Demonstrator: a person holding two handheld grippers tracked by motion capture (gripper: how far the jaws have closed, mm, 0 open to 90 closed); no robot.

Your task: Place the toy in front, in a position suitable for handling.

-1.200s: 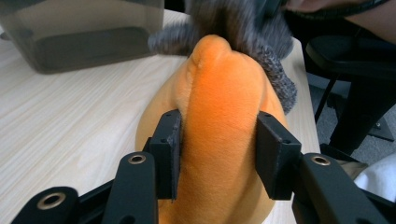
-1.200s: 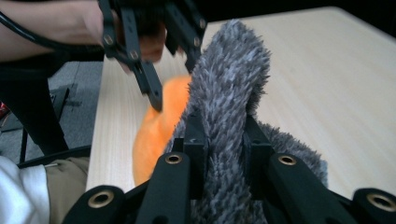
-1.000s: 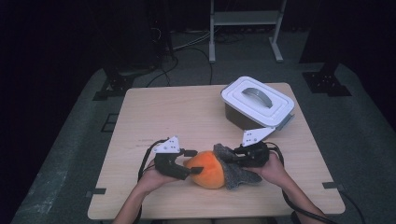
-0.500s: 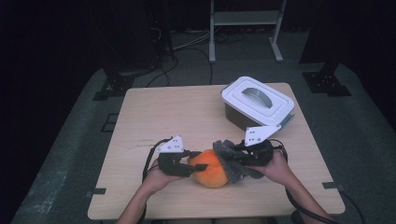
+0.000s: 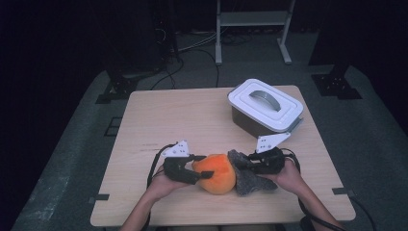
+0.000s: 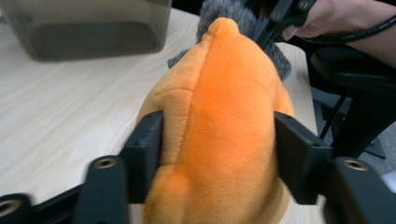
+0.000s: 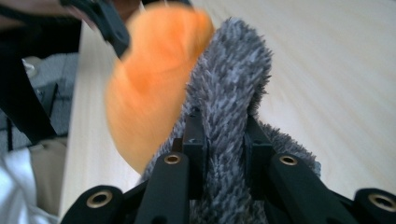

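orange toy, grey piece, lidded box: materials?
Orange toy: short-pile plush, soft; it bulges between the left gripper pads. Grey piece: shaggy long-pile fabric, pinched by the right gripper. Box: probably plastic, smooth white lid, translucent grey walls.

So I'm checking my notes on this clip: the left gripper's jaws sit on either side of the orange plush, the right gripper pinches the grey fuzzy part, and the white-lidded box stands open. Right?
Not quite: the box is closed, its white lid seated on top, as the high view shows. The left gripper does flank the orange plush, and the right gripper pinches the grey fuzzy part.
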